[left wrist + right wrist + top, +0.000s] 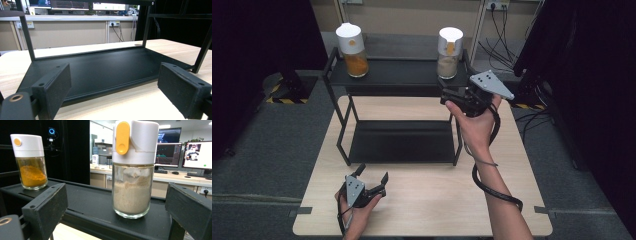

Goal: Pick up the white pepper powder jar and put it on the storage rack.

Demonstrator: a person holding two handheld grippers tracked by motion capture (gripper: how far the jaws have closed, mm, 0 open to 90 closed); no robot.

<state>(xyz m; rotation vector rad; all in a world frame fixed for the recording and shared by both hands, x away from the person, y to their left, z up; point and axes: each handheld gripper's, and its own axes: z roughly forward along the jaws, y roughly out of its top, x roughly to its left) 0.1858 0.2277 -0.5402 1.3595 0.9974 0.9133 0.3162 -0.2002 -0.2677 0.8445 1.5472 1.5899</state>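
Right gripper (452,96): my blocky black jaws stand apart, facing the beige jar.
Beige jar (132,167): smooth glass cylinder, powdery fill, white cap; upright on the black metal rack's (402,75) top shelf.
Left gripper (373,178): jaws spread, low over the wooden table (437,195).

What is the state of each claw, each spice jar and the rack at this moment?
Right claw: open, empty, raised toward the beige spice jar.
Left claw: open, empty, low over the table.
Beige spice jar: upright, lid shut, on the rack's top shelf.
Orange spice jar: upright, lid shut, same shelf.
Black rack: standing on the table, lower shelf bare.
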